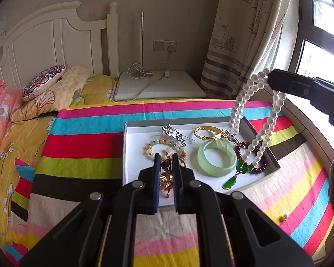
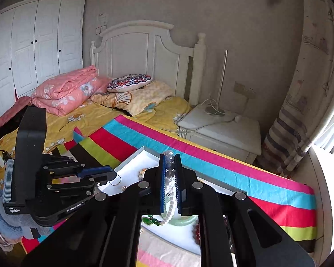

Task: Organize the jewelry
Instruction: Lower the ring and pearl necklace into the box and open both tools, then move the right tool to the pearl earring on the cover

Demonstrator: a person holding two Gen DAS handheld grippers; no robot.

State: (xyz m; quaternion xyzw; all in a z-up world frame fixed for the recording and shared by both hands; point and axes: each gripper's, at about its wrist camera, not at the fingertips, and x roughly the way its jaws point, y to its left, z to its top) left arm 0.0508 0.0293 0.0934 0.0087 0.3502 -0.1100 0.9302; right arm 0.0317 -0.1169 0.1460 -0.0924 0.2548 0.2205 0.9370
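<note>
Right wrist view: right gripper [image 2: 169, 173] clamps pearl necklace [image 2: 170, 202].

Crowded tray [image 1: 131, 178]; bare striped cloth [image 1: 82, 146] leftward

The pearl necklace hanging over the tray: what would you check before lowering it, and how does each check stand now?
1. Right gripper clamped on the pearl necklace: ok, beads sit between its fingers.
2. Necklace hangs free: not ok, its lower loops reach down among the pieces in the tray, over the red beads.
3. Free spot in the tray: ok, bare white at the left and front.
4. Left gripper out of the way: ok, it is at the tray's near left, closed on a gold piece.
5. Necklace caught on the gold bangle: cannot tell.
6. Loose earring on the cloth: not ok, outside the tray.
</note>
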